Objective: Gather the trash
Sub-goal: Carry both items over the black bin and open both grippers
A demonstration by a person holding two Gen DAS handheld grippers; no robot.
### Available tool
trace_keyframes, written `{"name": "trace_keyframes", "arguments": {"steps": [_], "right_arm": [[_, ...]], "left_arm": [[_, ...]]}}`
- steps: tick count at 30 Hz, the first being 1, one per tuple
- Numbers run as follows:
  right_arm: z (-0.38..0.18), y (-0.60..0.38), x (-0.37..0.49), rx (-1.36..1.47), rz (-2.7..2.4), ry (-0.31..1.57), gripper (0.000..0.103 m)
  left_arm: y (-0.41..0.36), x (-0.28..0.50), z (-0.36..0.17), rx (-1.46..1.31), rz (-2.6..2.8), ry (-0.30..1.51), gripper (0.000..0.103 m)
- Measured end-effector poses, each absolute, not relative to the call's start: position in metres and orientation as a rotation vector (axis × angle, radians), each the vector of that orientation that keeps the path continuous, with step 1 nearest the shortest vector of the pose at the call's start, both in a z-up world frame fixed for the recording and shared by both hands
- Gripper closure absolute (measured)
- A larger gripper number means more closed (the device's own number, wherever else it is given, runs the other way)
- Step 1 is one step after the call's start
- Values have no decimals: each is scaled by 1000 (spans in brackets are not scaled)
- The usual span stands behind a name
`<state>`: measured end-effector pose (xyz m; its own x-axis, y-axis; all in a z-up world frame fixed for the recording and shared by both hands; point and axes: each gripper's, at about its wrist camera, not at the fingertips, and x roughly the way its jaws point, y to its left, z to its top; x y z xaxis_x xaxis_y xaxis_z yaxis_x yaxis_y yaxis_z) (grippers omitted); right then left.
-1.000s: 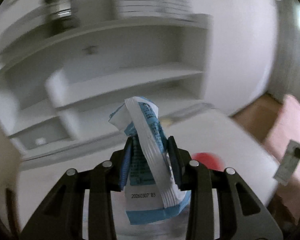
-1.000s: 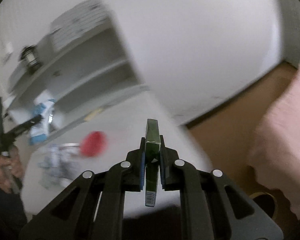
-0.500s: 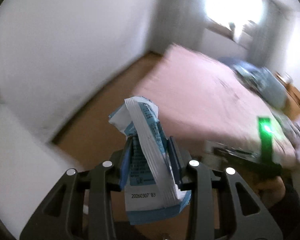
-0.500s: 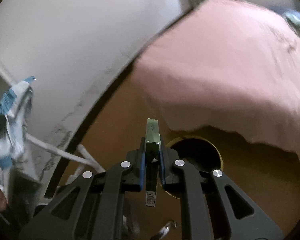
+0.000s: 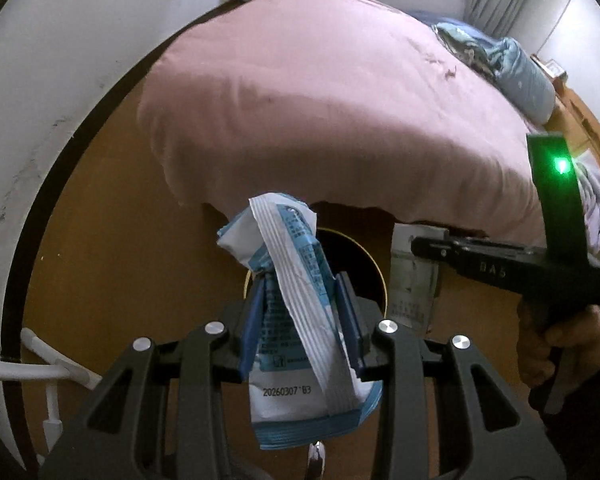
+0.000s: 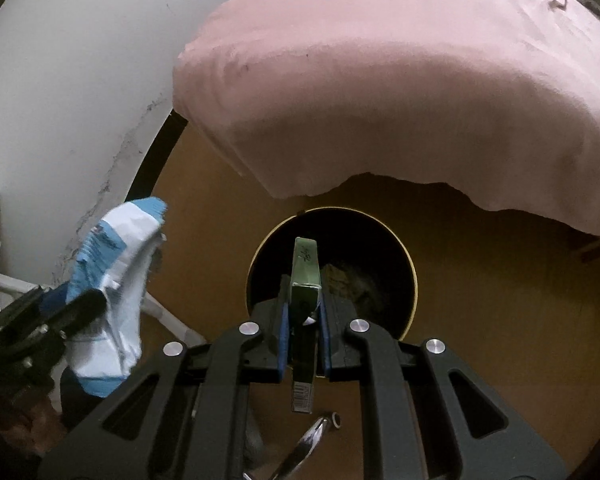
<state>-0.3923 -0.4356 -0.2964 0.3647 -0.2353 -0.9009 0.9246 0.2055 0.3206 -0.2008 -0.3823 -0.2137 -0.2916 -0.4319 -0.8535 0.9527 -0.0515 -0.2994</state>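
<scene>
Two pieces of trash are held above the floor, one in each gripper. The blue-and-white wrapper [image 5: 296, 320] stands upright, pinched between the blue pads of the left gripper [image 5: 300, 312], its crumpled top rising above the fingers and its printed end hanging below them. The slim green box [image 6: 305, 304] is clamped edge-on in the right gripper [image 6: 304, 320], its barcode end pointing down toward the camera. Both tools point downward toward a round dark bin [image 6: 396, 264] with a gold rim, standing on the brown floor [image 6: 500, 320] just at the edge of a bed draped in a pink cover [image 6: 400, 92]. In the left wrist view a hand [image 5: 560, 344] grips the right tool's handle at the right edge. A white wall [image 5: 60, 80] curves along the left.
</scene>
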Motion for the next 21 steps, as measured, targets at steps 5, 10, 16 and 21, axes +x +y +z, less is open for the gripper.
{"name": "trace_keyframes", "arguments": {"steps": [5, 10, 16, 21], "right_arm": [[-299, -435, -400, 1030, -960, 807, 37], [-293, -435, -410, 1044, -976, 781, 37], [-268, -432, -427, 1053, -1030, 700, 37], [-234, -428, -425, 1002, -1039, 668, 36]], "left_arm": [[-399, -215, -220, 710, -1610, 1093, 67], [-405, -224, -227, 720, -1630, 1136, 67], [-415, -241, -220, 739, -1661, 1110, 33], [-405, -234, -190, 710, -1668, 1033, 25]]}}
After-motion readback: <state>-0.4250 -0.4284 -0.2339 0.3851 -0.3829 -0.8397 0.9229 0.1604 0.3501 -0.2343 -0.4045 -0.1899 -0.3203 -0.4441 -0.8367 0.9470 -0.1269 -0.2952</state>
